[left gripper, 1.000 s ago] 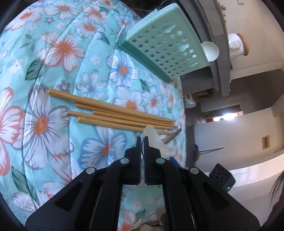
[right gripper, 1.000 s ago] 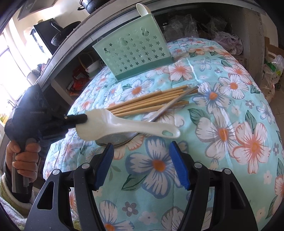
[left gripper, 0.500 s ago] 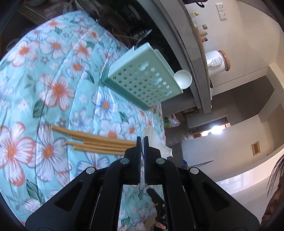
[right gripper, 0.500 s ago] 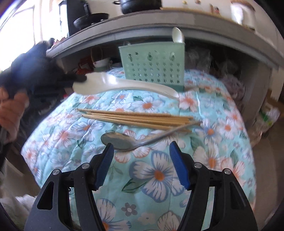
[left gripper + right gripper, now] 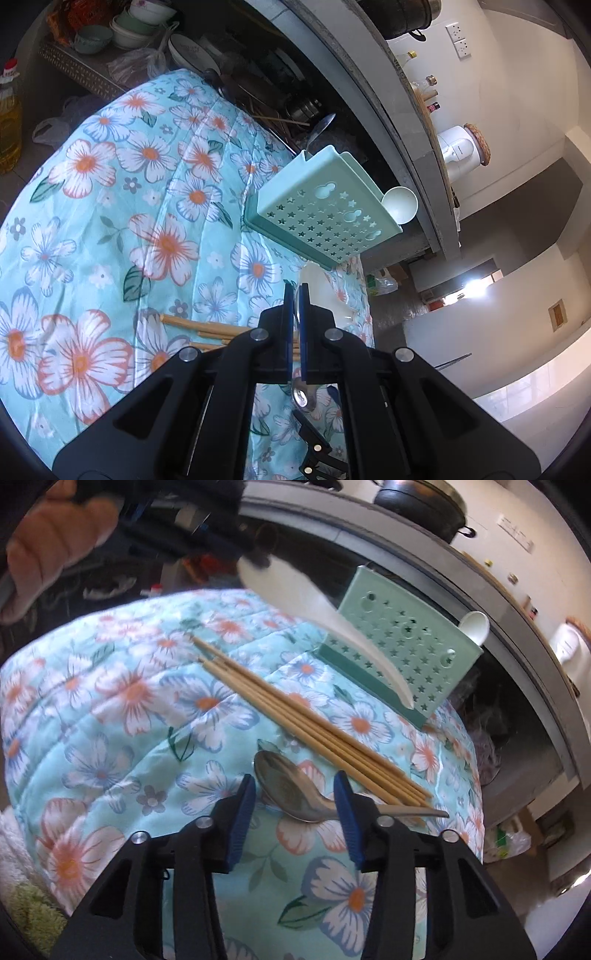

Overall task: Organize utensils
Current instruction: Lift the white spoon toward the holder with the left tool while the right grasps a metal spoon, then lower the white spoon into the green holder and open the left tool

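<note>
My left gripper [image 5: 294, 295] is shut on a white plastic rice paddle [image 5: 314, 602], held in the air; it also shows in the left wrist view [image 5: 321, 291]. The paddle's handle points toward the mint green utensil holder [image 5: 402, 657], seen too in the left wrist view [image 5: 325, 210], which holds a white spoon [image 5: 399, 204] and a metal spoon [image 5: 320, 129]. My right gripper [image 5: 295, 801] is open just above a metal spoon [image 5: 291, 794] lying on the cloth. Several wooden chopsticks [image 5: 303, 716] lie beside that spoon.
The floral cloth [image 5: 110, 720] covers a rounded table. A stone counter [image 5: 480, 590] with a black pot [image 5: 421, 502] runs behind. Bowls and dishes [image 5: 129, 26] sit on a shelf under the counter. A white appliance [image 5: 458, 151] stands on the counter.
My left gripper has lifted the paddle higher and swung it toward the holder. My right gripper has moved down and forward over the metal spoon.
</note>
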`<state>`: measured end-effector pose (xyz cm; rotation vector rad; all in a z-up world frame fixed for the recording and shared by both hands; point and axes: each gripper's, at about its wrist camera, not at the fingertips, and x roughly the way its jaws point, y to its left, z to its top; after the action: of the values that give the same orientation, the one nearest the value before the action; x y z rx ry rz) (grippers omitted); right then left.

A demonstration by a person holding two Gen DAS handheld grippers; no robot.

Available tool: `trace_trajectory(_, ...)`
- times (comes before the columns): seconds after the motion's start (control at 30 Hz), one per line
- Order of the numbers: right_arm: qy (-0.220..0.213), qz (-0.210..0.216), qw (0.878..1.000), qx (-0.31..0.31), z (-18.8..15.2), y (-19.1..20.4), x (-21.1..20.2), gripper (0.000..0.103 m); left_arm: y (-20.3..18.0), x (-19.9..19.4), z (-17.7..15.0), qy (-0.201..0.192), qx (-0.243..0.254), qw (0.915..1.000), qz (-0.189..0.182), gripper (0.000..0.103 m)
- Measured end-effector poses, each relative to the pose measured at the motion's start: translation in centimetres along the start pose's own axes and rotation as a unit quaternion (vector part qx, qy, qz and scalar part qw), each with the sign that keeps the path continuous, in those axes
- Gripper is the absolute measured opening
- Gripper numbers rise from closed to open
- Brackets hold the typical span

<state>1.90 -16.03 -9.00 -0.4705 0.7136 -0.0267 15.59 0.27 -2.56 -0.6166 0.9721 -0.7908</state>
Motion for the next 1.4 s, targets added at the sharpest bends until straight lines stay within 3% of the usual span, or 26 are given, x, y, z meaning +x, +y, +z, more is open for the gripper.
trace_trajectory(0.17, 0.018, -0.013, 1.0, -0.005, 0.1, 0.9, 1.3, 0.011, -0.4, -0.8, 0.3, -0.018, 0.02, 0.9996, 0.01, 0.001)
trace_trajectory(0.43, -0.017, -0.013, 0.999, 0.047, 0.8, -1.0, -1.7, 0.006, -2.9, -3.1, 2.0, -0.069, 0.079, 0.9945, 0.007, 0.001)
trace_trajectory(0.67, -0.066, -0.003, 0.989, 0.135, 1.6, -5.9, -5.8, 0.003, -7.3, -5.6, 5.3, -0.144, 0.138, 0.9799, 0.007, 0.001)
trace_trajectory(0.77, -0.088, 0.004, 0.981, 0.172, 1.9, -8.4, -7.1, 0.003, -9.6, -5.8, 7.0, -0.175, 0.179, 0.9674, 0.04, 0.001)
trace_trajectory(0.87, -0.101, 0.007, 0.975, 0.198, 2.0, -10.1, -7.5, 0.003, -11.7, -4.6, 8.9, -0.177, 0.227, 0.953, 0.095, 0.001)
trace_trajectory(0.93, -0.104, 0.004, 0.973, 0.204, 2.0, -10.7, -7.4, 0.003, -13.0, -3.5, 9.9, -0.169, 0.264, 0.9407, 0.13, 0.001)
trace_trajectory(1.1, -0.105, 0.014, 0.97, 0.22, 1.6, -11.4, -6.8, 0.003, -15.5, -0.1, 11.0, -0.144, 0.351, 0.9001, 0.214, 0.001)
trace_trajectory(1.3, -0.102, 0.023, 0.967, 0.233, 1.2, -12.0, -6.2, 0.003, -16.8, 4.0, 11.1, -0.093, 0.411, 0.8683, 0.262, 0.001)
trace_trajectory(1.4, -0.105, 0.026, 0.965, 0.239, 1.1, -12.2, -6.1, 0.003, -17.0, 5.5, 11.3, -0.077, 0.421, 0.862, 0.272, 0.001)
